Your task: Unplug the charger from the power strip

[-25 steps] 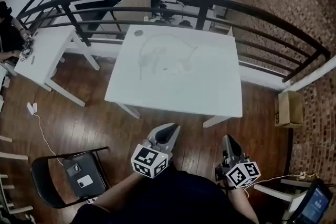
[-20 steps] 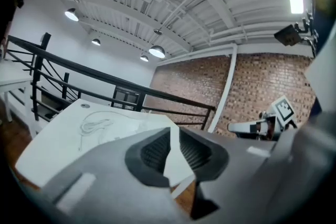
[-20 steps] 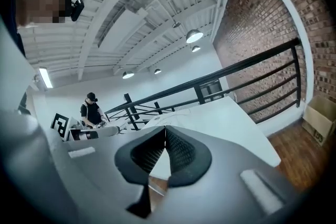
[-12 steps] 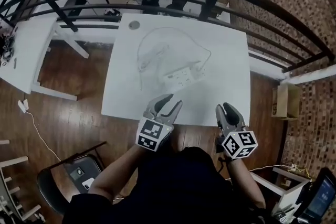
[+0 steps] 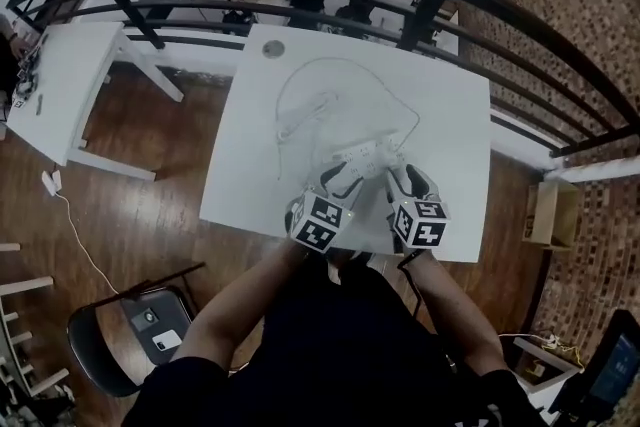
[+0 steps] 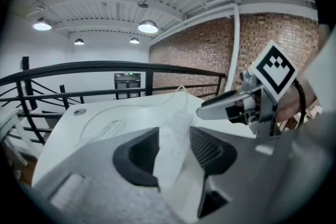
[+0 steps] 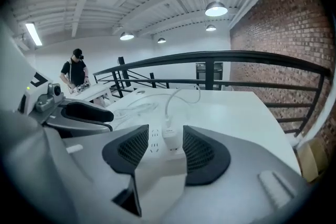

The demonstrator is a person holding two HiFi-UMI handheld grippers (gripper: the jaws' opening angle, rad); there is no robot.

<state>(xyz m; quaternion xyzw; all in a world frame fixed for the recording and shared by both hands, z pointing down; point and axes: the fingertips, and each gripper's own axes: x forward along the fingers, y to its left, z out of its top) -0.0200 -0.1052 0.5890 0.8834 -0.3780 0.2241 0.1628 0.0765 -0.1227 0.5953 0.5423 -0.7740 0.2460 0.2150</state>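
Observation:
A white power strip [image 5: 362, 155] lies on the white table [image 5: 450, 115], with thin white cables [image 5: 300, 105] looping behind it. In the right gripper view a white charger [image 7: 170, 139] stands plugged into the strip [image 7: 152, 145], its cable [image 7: 168, 107] running away. My right gripper [image 7: 163, 149] has its jaws opening on either side of the charger, pads not pressing. My left gripper [image 6: 173, 152] has its jaws opening around the strip's other end [image 6: 170, 139], not gripping. Both grippers, left [image 5: 338, 177] and right [image 5: 408, 180], hover at the strip's near side.
A black curved railing [image 5: 500, 5] runs behind the table. A second white table [image 5: 70, 85] stands at the left, where a person [image 7: 76, 73] works. A black chair [image 5: 130, 325] sits on the wood floor at lower left, a cardboard box [image 5: 545, 210] at the right.
Both grippers came forward and down from over the floor to the power strip on the table. Their jaws went from shut to open.

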